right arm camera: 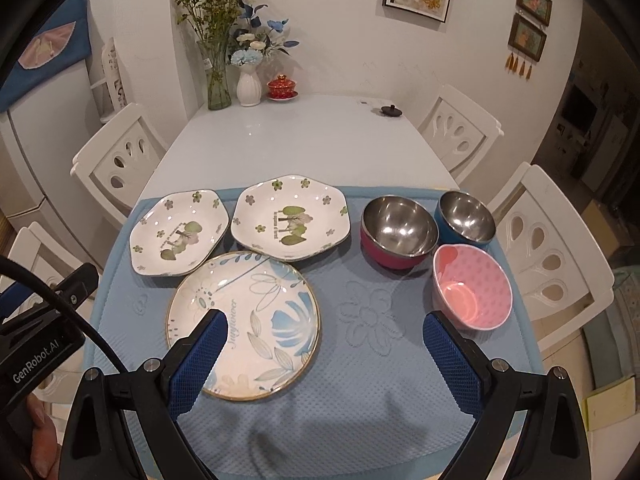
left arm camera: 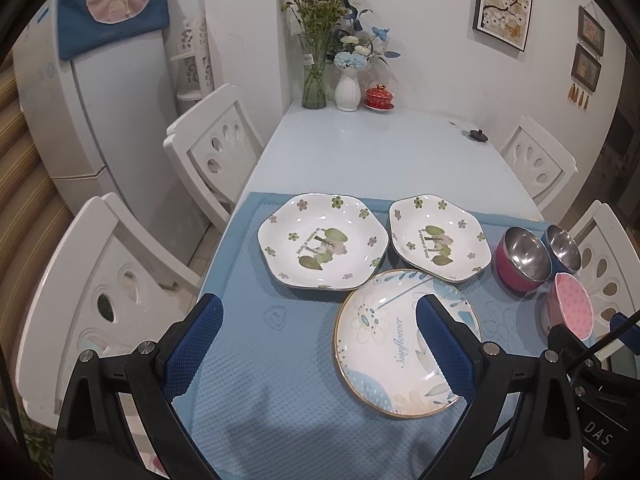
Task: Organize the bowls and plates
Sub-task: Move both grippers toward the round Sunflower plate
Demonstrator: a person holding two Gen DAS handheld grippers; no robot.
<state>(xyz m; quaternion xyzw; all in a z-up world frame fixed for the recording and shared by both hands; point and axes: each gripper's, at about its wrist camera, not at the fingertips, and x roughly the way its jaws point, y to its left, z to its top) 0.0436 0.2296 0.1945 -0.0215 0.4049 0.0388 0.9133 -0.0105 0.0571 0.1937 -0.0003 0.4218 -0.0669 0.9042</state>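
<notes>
On a blue mat (right arm camera: 360, 380) lie two white hexagonal plates with green flowers, the left one (right arm camera: 178, 232) and the right one (right arm camera: 290, 218). A round "Sunflower" plate (right arm camera: 256, 320) with a gold rim lies in front of them. To the right stand a red steel bowl (right arm camera: 398, 230), a blue steel bowl (right arm camera: 466, 218) and a pink bowl (right arm camera: 472, 286). My left gripper (left arm camera: 320, 340) is open and empty above the mat, left of the round plate (left arm camera: 396, 340). My right gripper (right arm camera: 322, 354) is open and empty, between the round plate and the pink bowl.
The pale blue table (right arm camera: 288, 140) holds a glass vase of flowers (right arm camera: 218, 76), a white vase (right arm camera: 249, 88), a red lidded cup (right arm camera: 283, 88) and a small black lid (right arm camera: 390, 110) at the far end. White chairs (right arm camera: 548, 248) stand on both sides. A fridge (left arm camera: 80, 120) is at left.
</notes>
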